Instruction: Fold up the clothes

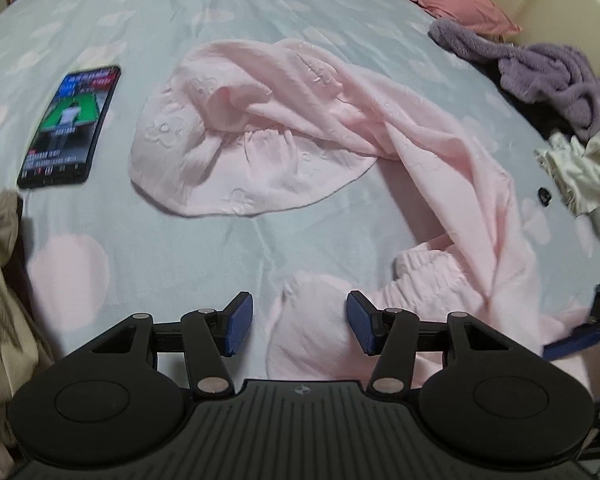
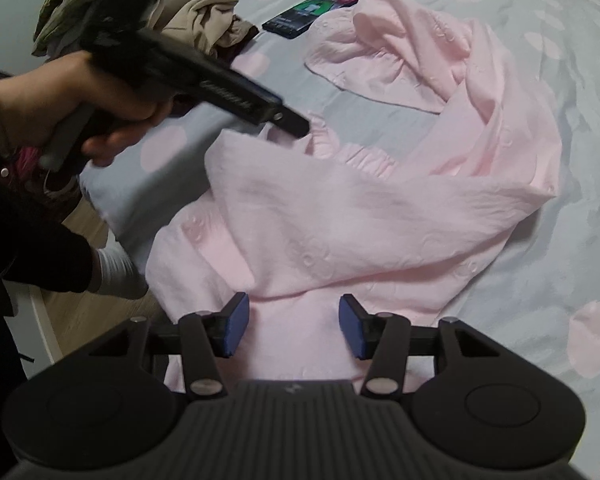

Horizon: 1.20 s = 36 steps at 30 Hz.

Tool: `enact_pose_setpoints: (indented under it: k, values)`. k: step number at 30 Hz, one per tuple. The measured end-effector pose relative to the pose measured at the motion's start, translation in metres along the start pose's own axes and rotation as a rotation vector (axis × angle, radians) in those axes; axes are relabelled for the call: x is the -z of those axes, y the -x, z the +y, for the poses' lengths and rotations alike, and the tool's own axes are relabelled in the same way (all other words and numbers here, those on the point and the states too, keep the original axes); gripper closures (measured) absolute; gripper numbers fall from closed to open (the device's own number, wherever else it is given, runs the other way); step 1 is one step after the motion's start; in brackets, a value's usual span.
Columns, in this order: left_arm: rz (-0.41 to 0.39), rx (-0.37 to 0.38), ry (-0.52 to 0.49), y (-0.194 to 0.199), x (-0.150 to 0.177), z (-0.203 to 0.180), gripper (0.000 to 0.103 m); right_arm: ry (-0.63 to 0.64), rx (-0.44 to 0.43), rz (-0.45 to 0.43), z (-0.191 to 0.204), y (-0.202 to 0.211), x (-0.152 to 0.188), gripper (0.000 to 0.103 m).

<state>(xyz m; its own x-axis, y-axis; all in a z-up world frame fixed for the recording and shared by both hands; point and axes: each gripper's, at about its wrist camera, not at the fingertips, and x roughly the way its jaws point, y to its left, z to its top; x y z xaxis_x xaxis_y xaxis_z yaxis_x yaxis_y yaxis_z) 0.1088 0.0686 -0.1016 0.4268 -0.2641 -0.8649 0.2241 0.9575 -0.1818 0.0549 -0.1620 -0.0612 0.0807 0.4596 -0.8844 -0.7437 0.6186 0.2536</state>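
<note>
While both grippers stand half open and empty, a pink garment (image 1: 284, 128) lies crumpled on the pale blue bedsheet (image 1: 180, 248).

Leftmost on the sheet lies a lit phone (image 1: 70, 126); beside it the garment's rounded hem spreads flat, embossed with small flowers and gathered along a ruffled seam. From there the thin, wrinkled cloth twists into a long band running right and toward the near edge, ending in an elasticated cuff (image 1: 428, 276). The left gripper (image 1: 300, 328) hovers over sheet and cloth, blue pads apart, nothing between them — the right gripper (image 2: 290, 326) likewise, its pads gaping just above a pink fold. Farther right lie a purple towel (image 1: 540, 68) and cream fabric (image 1: 584, 172).
</note>
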Motion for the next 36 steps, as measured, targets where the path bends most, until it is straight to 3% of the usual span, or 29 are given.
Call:
enact_pose_setpoints:
  k: [4, 8, 9, 11, 14, 20, 23, 31, 33, 36]
  values:
    - [0.021, -0.009, -0.049, -0.010, -0.004, -0.006, 0.053, -0.007, -0.004, -0.013, -0.003, 0.004, 0.004, 0.049]
    - [0.108, 0.064, -0.056, -0.016, 0.002, -0.013, 0.093, -0.002, 0.004, -0.021, -0.004, 0.009, 0.006, 0.048]
    - [0.111, 0.076, -0.067, -0.014, 0.002, -0.016, 0.100, 0.000, 0.007, -0.023, -0.004, 0.011, 0.007, 0.048]
    - [0.088, 0.090, -0.102, -0.004, 0.003, -0.021, 0.100, 0.000, 0.015, -0.028, -0.006, 0.013, 0.005, 0.048]
    - [0.000, 0.107, -0.113, 0.024, 0.002, -0.024, 0.100, -0.002, 0.028, -0.048, -0.008, 0.018, 0.000, 0.048]
    - [-0.362, 0.198, -0.175, 0.121, 0.005, -0.024, 0.100, -0.031, 0.053, -0.173, -0.012, 0.048, -0.020, 0.048]
    - [-0.493, 0.210, -0.179, 0.168, 0.004, -0.022, 0.100, -0.053, 0.056, -0.248, -0.016, 0.064, -0.030, 0.048]
    - [-0.725, 0.240, -0.177, 0.266, 0.000, -0.017, 0.100, -0.043, 0.031, -0.442, -0.009, 0.102, -0.056, 0.047]
    - [-0.749, 0.280, -0.129, 0.275, -0.002, -0.014, 0.100, -0.039, 0.011, -0.479, -0.003, 0.109, -0.062, 0.046]
    - [-0.728, 0.313, -0.154, 0.269, -0.005, -0.026, 0.100, -0.033, -0.030, -0.517, 0.006, 0.117, -0.066, 0.044]
